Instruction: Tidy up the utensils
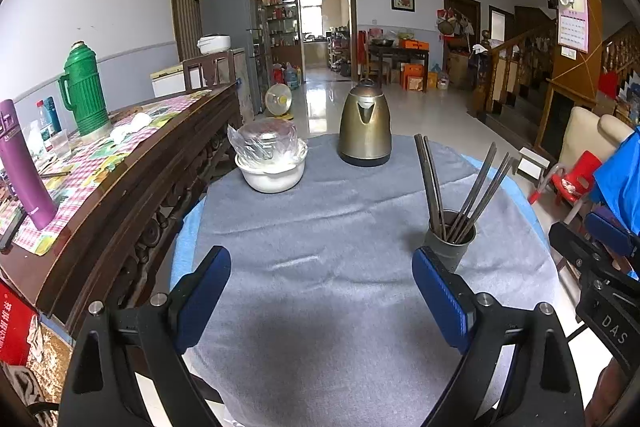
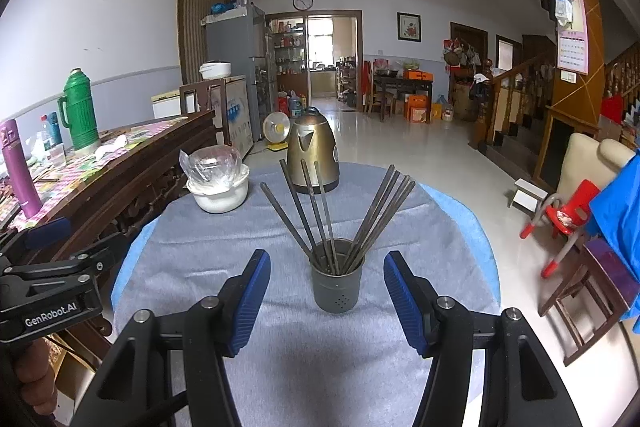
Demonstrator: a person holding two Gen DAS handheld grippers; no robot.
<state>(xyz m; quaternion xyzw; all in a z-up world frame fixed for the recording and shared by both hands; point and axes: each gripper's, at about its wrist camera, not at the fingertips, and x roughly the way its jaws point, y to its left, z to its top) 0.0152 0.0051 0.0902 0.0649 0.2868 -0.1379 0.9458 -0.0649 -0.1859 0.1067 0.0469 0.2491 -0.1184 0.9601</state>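
Note:
A grey metal cup (image 2: 337,287) stands upright on the grey cloth (image 2: 280,367), holding several dark chopsticks (image 2: 316,211) that fan out to both sides. My right gripper (image 2: 327,265) is open, and the cup sits just beyond and between its blue pads without touching them. In the left wrist view the same cup (image 1: 450,241) stands just behind the right blue pad. My left gripper (image 1: 322,263) is wide open over bare cloth (image 1: 320,307) with nothing between its fingers.
A brass-coloured kettle (image 1: 365,125) and a white bowl (image 1: 274,171) topped with a plastic-wrapped dish stand at the table's far side. A wooden sideboard (image 1: 120,187) with a green thermos (image 1: 85,91) and purple bottle (image 1: 26,167) runs along the left. A red child's chair (image 2: 564,223) is at right.

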